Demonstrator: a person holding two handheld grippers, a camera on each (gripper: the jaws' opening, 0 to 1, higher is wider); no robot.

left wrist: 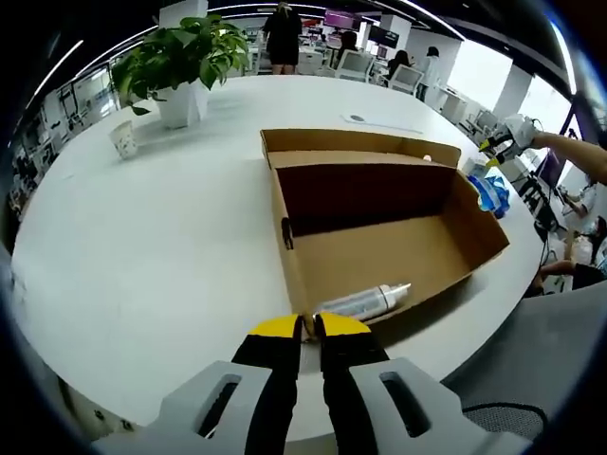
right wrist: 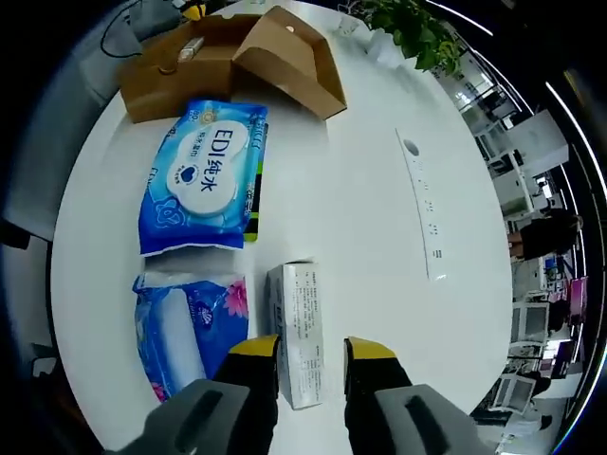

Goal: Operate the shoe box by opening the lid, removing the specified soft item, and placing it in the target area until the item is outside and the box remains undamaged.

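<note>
Left fingers: the left gripper [left wrist: 308, 327], black with yellow tips, has its fingers nearly together, nothing between them, at the near wall of the box.
Right fingers: the right gripper [right wrist: 313, 353] has its fingers apart, straddling the near end of a small white rectangular carton [right wrist: 302, 332] lying on the counter; whether they touch it, I cannot tell.
Shoe box: the brown cardboard shoe box [left wrist: 379, 251] stands open, lid flap folded back on the far side; walls look straight and untorn. A silver-white tube [left wrist: 365, 301] lies inside against the near wall.
Soft items: a blue soft pack of wet wipes printed "EDI" [right wrist: 204, 175] lies flat outside the box, between it and the carton. A blue floral tissue pack [right wrist: 185, 327] lies just beside the carton.
Counter: the round white counter [left wrist: 142, 256] has broad bare surface left of the box, seen from the left gripper.
Far edge: a potted green plant in a white pot [left wrist: 180, 66] and a small paper cup [left wrist: 123, 139] stand well apart from the box.
</note>
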